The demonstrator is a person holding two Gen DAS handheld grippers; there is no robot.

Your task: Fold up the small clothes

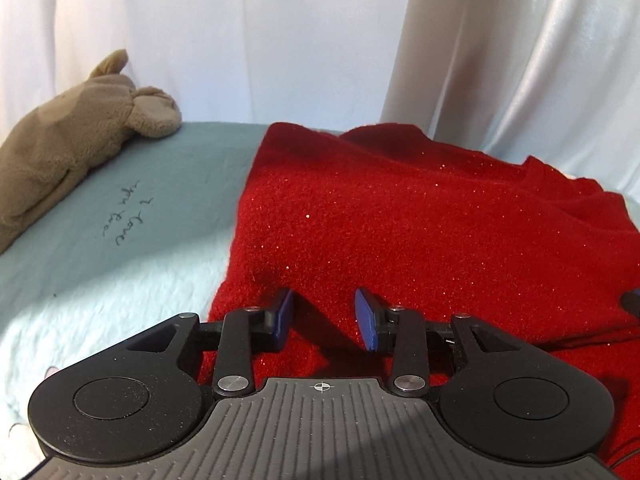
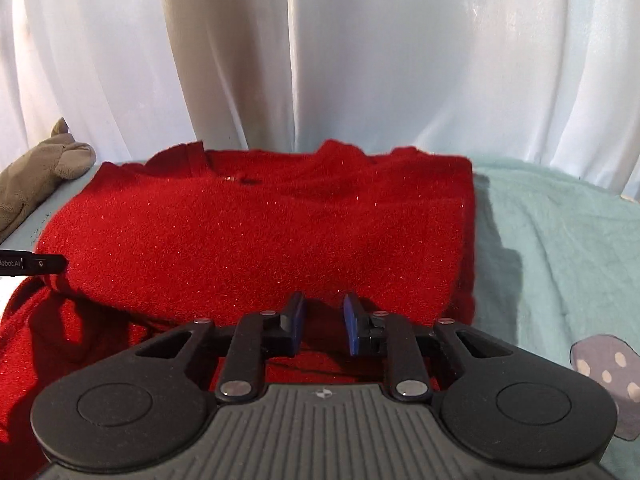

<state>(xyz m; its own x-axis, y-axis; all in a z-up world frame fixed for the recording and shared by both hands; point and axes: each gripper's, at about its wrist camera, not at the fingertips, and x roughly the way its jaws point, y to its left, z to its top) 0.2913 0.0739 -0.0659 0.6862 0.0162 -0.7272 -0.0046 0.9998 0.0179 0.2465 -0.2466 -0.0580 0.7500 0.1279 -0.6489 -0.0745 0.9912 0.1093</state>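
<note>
Left wrist view: fuzzy, glittery red sweater (image 1: 400, 220) lies folded.

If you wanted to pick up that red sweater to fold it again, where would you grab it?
Probably at the near folded edge of the red sweater, coming in low from the front. The edge lies raised there in thick layers, just ahead of the open right gripper and left gripper, so the fingers can likely slide around it.

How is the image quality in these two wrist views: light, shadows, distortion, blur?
Left wrist view: strong fisheye bend along the bed edge, hard shadows under the left gripper on the red sweater, sharp focus. Right wrist view: bright curtain, slightly soft sweater edges, dark shadow right of the sweater.
</note>
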